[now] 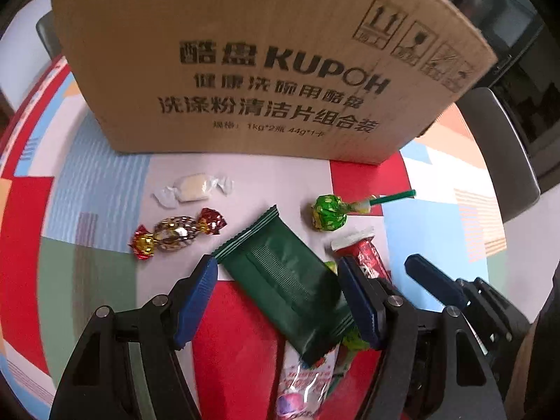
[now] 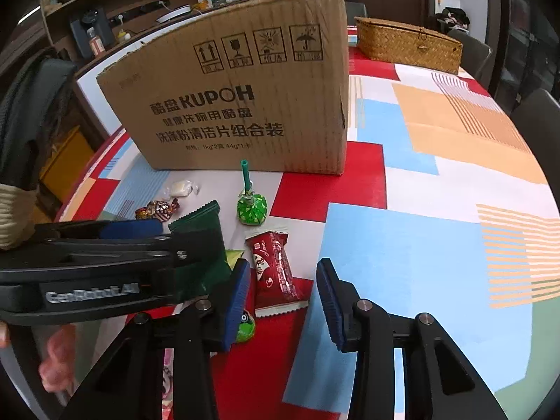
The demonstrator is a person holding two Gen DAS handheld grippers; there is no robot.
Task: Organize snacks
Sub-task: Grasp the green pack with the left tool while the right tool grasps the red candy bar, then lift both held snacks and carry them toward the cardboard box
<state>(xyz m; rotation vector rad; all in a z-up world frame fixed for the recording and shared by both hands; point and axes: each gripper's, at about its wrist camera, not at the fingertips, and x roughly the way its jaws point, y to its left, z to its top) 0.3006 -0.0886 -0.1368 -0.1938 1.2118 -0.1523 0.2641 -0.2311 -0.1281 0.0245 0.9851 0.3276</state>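
A dark green snack packet (image 1: 280,273) lies slantwise on the patterned tablecloth. My left gripper (image 1: 276,267) stands open astride it, the right pad against its edge and the left pad beside its corner. A red snack packet (image 2: 274,266) lies between the pads of my right gripper (image 2: 283,267), which is open with a gap on both sides. A green-wrapped lollipop (image 2: 252,208) lies just beyond both packets. A white wrapped sweet (image 1: 192,185) and a gold and red wrapped sweet (image 1: 175,234) lie to the left. A pink packet (image 1: 304,385) is partly hidden under the green one.
A tall cardboard box (image 1: 245,70) stands upright close behind the snacks. A woven lidded basket (image 2: 406,45) sits at the table's far right. Dark chairs (image 2: 539,119) line the right edge. A small green sweet (image 2: 245,327) lies beside my right gripper's left finger.
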